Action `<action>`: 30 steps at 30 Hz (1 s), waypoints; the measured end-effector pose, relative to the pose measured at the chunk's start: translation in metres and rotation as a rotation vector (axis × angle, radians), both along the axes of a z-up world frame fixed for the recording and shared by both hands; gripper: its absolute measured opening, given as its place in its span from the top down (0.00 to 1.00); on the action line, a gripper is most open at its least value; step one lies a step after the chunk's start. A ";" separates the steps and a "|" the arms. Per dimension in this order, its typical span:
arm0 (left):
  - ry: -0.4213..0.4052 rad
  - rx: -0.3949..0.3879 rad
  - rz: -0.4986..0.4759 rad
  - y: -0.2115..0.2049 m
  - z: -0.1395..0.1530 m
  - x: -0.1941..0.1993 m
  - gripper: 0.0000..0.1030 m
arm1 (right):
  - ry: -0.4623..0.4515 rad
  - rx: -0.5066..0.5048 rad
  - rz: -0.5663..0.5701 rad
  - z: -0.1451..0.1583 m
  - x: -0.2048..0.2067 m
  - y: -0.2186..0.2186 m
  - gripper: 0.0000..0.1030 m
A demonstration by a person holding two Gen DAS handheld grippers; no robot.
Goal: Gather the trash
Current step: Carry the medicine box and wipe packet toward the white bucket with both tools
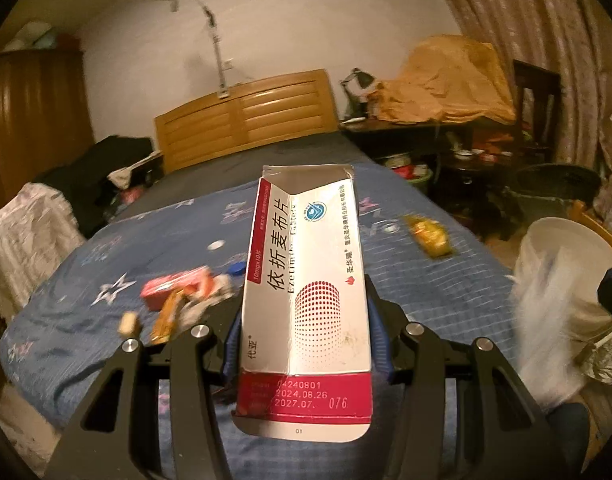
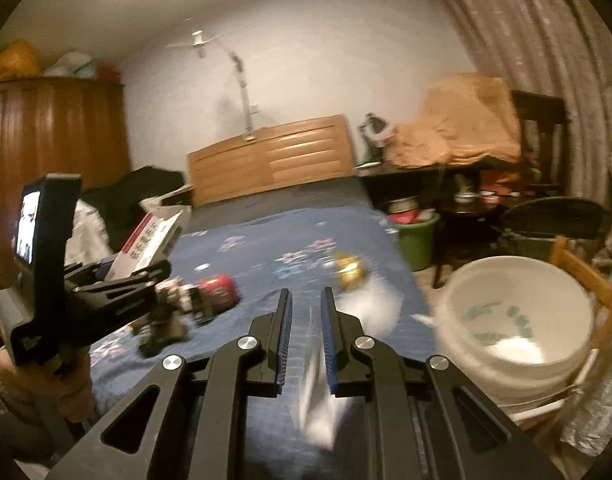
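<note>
The left gripper (image 1: pixel 306 320) is clenched on a flattened white-and-red medicine box (image 1: pixel 306 280), held upright above the blue bed (image 1: pixel 86 264). The right gripper (image 2: pixel 306 344) pinches a blurred white wrapper (image 2: pixel 318 408) (its detail is unreadable). At 3 o'clock of it stands a white bucket (image 2: pixel 518 320). More litter (image 1: pixel 178 292) lies on the bed at 9 o'clock of the box.

open bedspread (image 2: pixel 266 236) ahead, bucket (image 2: pixel 518 364) at right
</note>
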State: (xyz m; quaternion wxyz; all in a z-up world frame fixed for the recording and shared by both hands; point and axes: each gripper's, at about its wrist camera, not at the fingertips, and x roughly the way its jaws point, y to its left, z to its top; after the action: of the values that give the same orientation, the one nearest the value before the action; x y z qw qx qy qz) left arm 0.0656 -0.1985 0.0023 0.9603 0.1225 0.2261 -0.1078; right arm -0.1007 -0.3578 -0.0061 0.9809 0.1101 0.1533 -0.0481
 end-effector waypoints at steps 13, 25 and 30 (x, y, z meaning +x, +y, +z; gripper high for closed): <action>0.062 -0.004 -0.055 -0.058 -0.018 0.036 0.52 | 0.262 0.192 -0.075 -0.077 0.014 -0.092 0.38; 0.067 0.027 -0.065 -0.056 -0.029 0.033 0.51 | 0.413 0.382 -0.132 -0.140 0.028 -0.065 0.60; 0.068 0.027 -0.080 -0.059 -0.028 0.030 0.51 | 0.311 0.383 -0.104 -0.122 0.012 -0.072 0.70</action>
State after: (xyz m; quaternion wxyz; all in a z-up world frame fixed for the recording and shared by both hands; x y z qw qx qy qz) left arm 0.0960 -0.2577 -0.0259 0.9453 0.1404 0.2550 -0.1470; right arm -0.0888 -0.4301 -0.1278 0.9030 0.2927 0.3028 -0.0849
